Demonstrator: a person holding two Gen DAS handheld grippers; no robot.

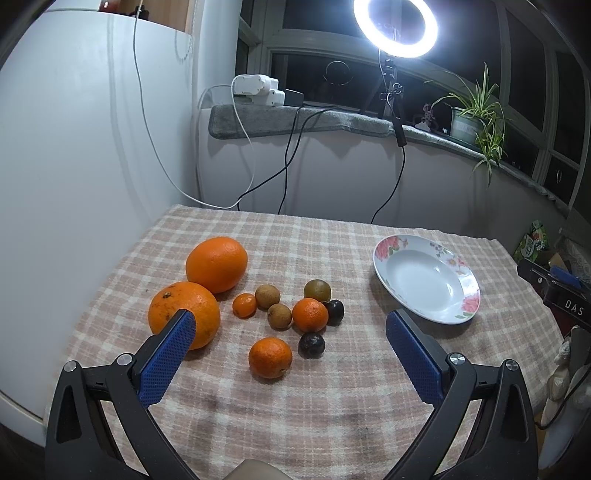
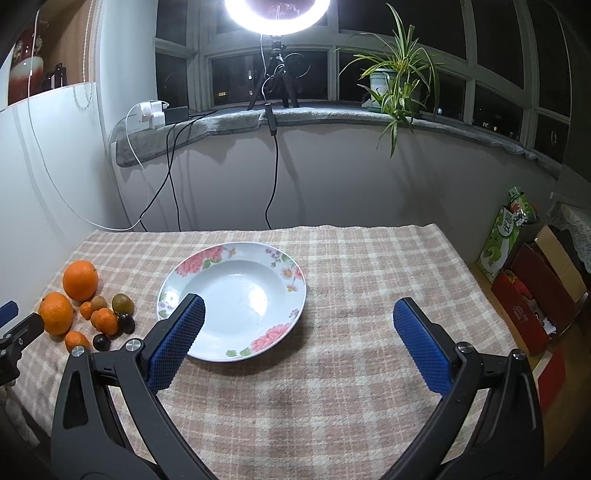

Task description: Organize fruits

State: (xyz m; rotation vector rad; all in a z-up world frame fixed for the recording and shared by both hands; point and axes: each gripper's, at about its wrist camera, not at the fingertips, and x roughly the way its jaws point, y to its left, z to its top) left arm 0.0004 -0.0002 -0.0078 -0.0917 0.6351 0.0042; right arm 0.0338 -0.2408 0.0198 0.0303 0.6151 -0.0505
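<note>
Step in hand: probably the first pick. Left gripper (image 1: 290, 325) and right gripper (image 2: 299, 314) both spread wide, empty. Fruits (image 1: 310, 314) cluster left of the bare plate (image 2: 236, 254); next, close on one fruit

Left tool (image 1: 290, 328) finger hides part of near orange (image 1: 184, 314); dark fruits (image 1: 311, 345) perhaps plums.

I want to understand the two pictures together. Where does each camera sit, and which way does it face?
Left wrist: on the open left gripper, facing the fruit pile; the right gripper's edge shows.
Right wrist: on the open right gripper, facing the empty plate; the left gripper shows.
Shared: fruit, plate, checked cloth, ring light.
</note>
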